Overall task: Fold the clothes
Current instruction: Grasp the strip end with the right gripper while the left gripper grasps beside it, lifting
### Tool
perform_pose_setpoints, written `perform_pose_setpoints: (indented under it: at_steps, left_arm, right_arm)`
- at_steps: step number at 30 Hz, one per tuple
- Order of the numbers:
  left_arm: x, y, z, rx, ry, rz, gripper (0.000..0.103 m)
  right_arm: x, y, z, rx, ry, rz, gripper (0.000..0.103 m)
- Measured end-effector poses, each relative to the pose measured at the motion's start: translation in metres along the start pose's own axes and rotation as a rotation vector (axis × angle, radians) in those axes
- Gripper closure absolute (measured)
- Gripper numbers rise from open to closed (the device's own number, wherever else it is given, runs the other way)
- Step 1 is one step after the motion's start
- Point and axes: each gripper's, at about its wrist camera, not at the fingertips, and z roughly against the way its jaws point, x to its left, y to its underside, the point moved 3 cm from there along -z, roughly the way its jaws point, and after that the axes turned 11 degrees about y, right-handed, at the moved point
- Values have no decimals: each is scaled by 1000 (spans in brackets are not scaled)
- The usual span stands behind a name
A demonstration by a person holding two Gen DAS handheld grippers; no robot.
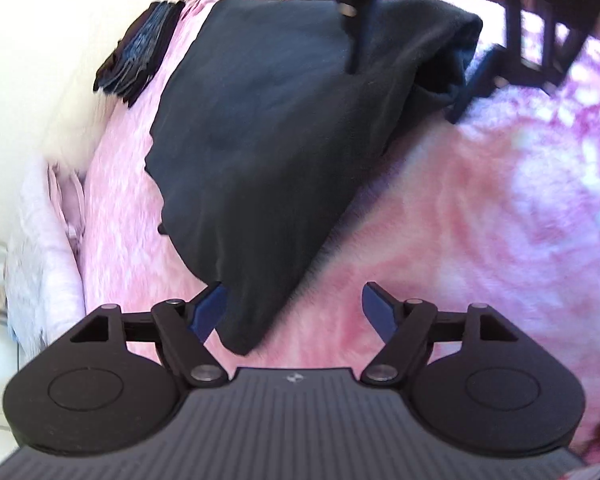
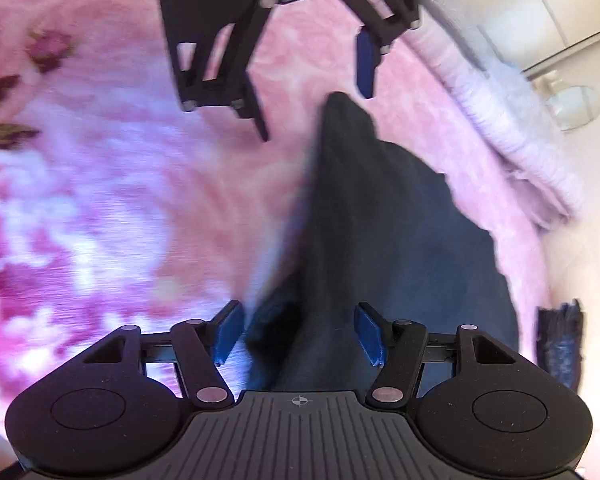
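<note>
We see no readable writing anywhere; the only marks are a small pale emblem on the left gripper point(image 1: 294, 308) body and a crosshair symbol on the right gripper point(image 2: 296, 334) body. No containers in view that we can make out, apart from a rounded glassy object point(image 2: 576, 106) at the far right edge of the right wrist view, contents not tellable.

Task item: a dark garment point(image 1: 268, 128) lying on a pink fluffy blanket point(image 1: 440, 220), spread as a rough triangle. One narrow corner of it lies between the left gripper's blue pads point(image 1: 374, 308), nearer the left pad. Those jaws stand wide apart, released, holding nothing. The opposite, bunched end of the garment sits under the right gripper at the top of the left wrist view.

In the right wrist view the garment point(image 2: 380, 240) runs from between the right gripper's blue pads point(image 2: 368, 334) away to a point near the left gripper. Right jaws also spread wide, cloth between them but not pinched. Motion blur smears the blanket point(image 2: 120, 200) here.

A second dark folded item point(image 1: 136, 52), bluish layered edges, lies on the blanket edge beside the garment, apart from it. A pale lilac fabric edge point(image 1: 40, 240) runs along the blanket's side.
</note>
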Motion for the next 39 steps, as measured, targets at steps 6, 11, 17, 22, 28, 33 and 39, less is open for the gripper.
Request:
perform_pose_setpoints:
  at_steps: [6,11,17,22,28,33,39]
  left_arm:
    - [11,-5,-24,-39,-41,-116,31]
    - [21,-12,-47,-44,-78,-269,32]
    - [59,-17,-51,-36,-10,-237,94]
    - [77,-14,-21,-42,42,-230,96]
    - [91,-18,20,-26,134,-225,96]
    - [141,-49,19,-8,135,-227,95]
    - [232,-119,-22,20,154,-221,94]
  right_arm:
    - [-31,12,-18,71,-1,-59,76]
    - [-59,16,-10,60,-56,-113,85]
    - [-100,13,-2,45,-93,-179,89]
    - [-128,-1,23,13,-195,-213,91]
    - [-154,-8,52,-19,-330,-247,91]
    - [-211,4,40,-5,-394,-396,91]
    - [-317,54,-20,27,-442,-648,91]
